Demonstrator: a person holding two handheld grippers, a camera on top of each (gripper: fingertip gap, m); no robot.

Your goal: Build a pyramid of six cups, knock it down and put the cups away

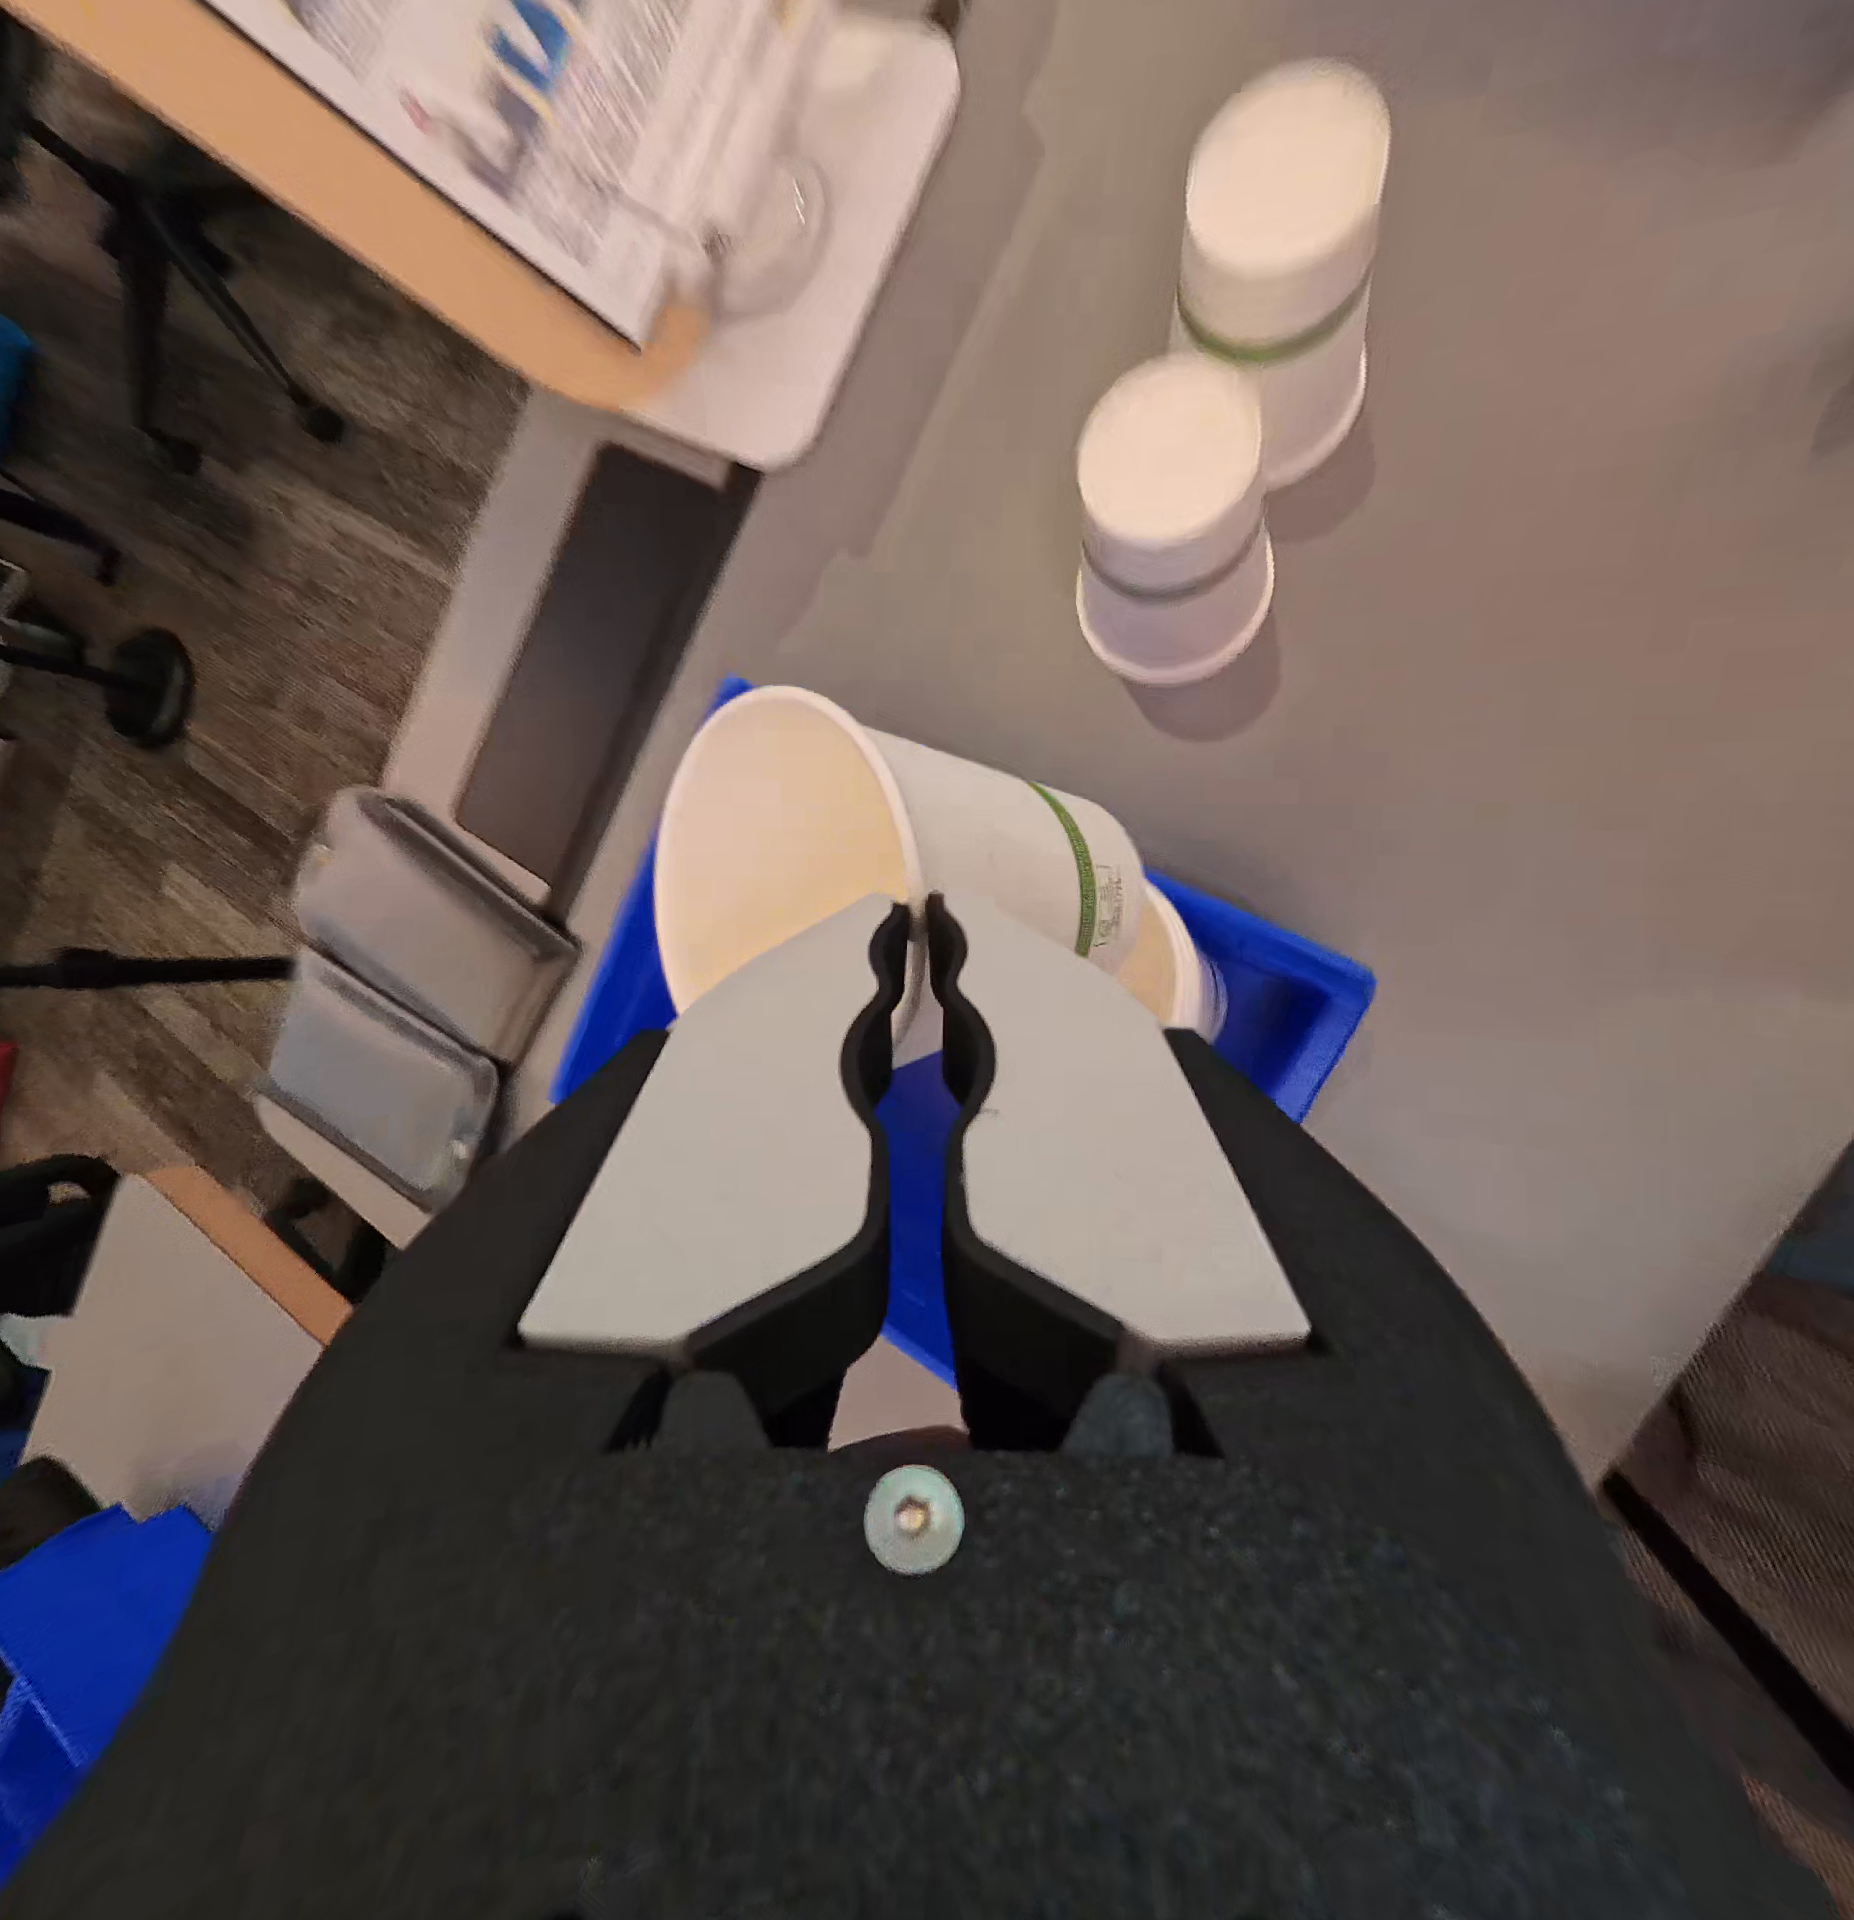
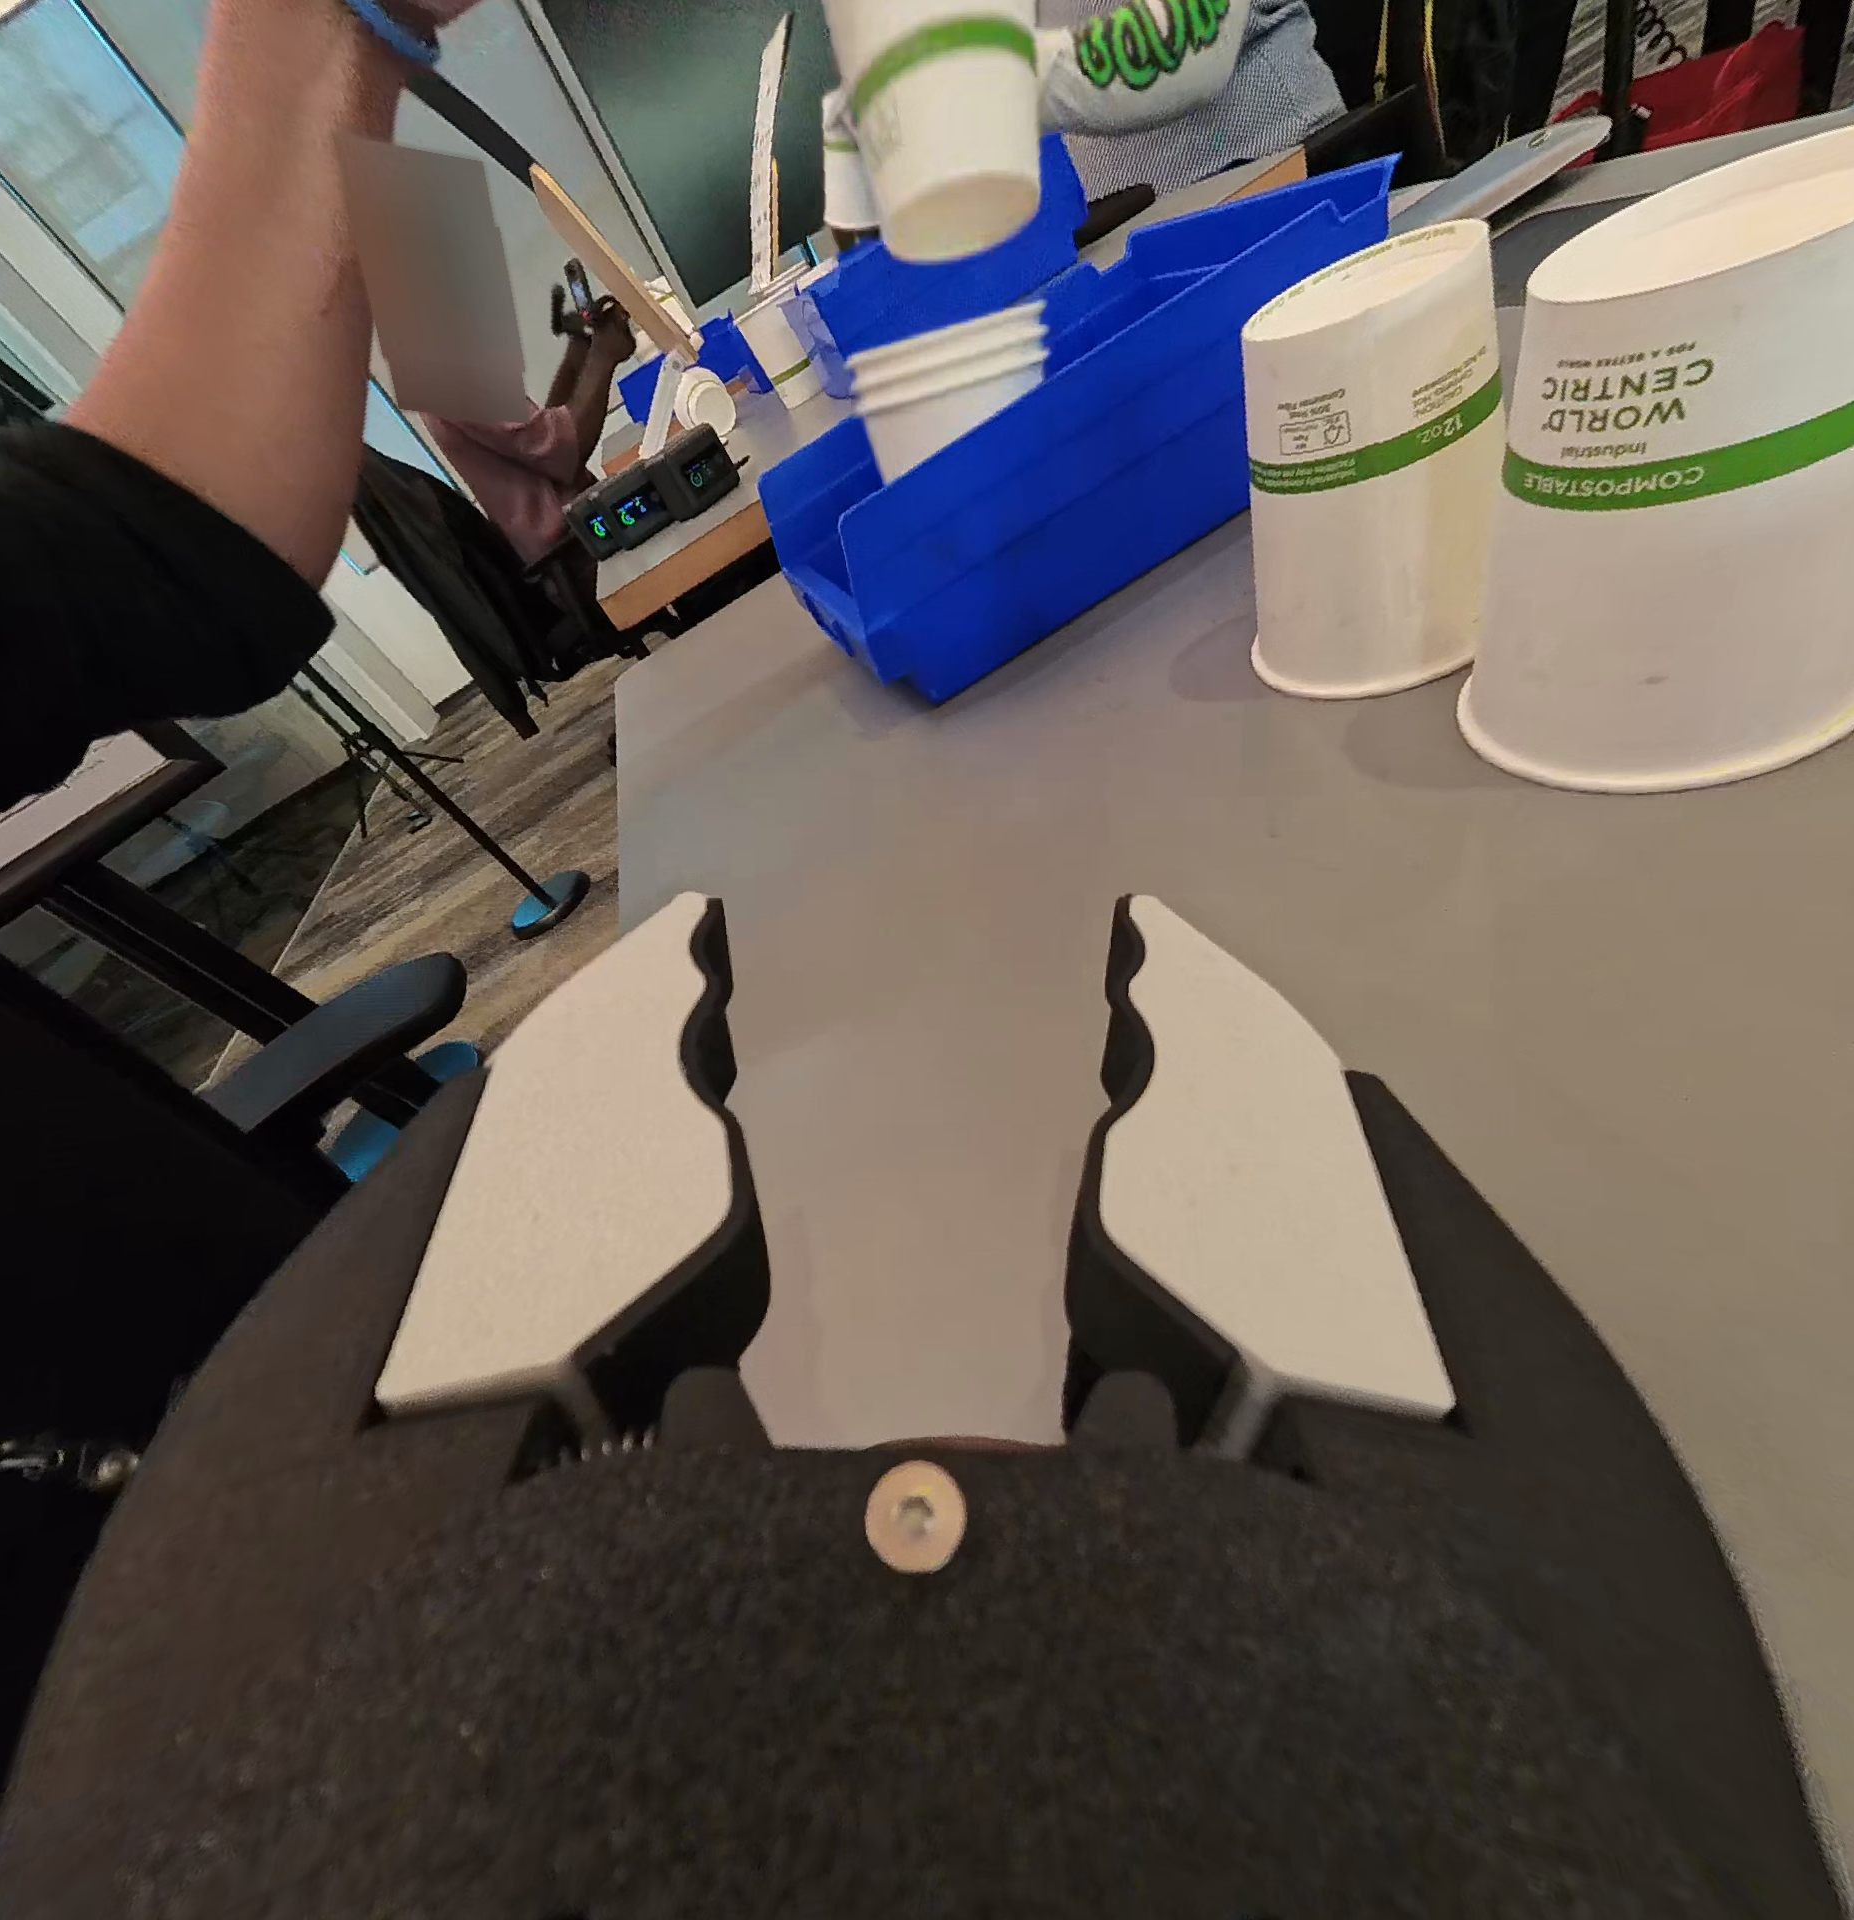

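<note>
My left gripper (image 1: 918, 914) is shut on the rim of a white paper cup with a green band (image 1: 777, 831) and holds it tilted above the blue bin (image 1: 1287, 997). In the right wrist view that held cup (image 2: 944, 135) hangs mouth up over a stack of nested cups (image 2: 944, 405) standing in the bin (image 2: 1006, 561). Two more cups stand upside down on the grey table (image 1: 1525, 831): a near one (image 1: 1172, 520) and a far one (image 1: 1281, 270). They also show in the right wrist view (image 2: 1370, 468) (image 2: 1681, 499). My right gripper (image 2: 915, 914) is open and empty, low over the table.
The table's left edge (image 2: 632, 727) runs close to the bin. A person's arm (image 2: 248, 312) reaches across the upper left. Another blue bin (image 1: 61, 1621) is at the lower left. Neighbouring tables, chairs and a stand base (image 2: 549, 914) fill the floor beyond.
</note>
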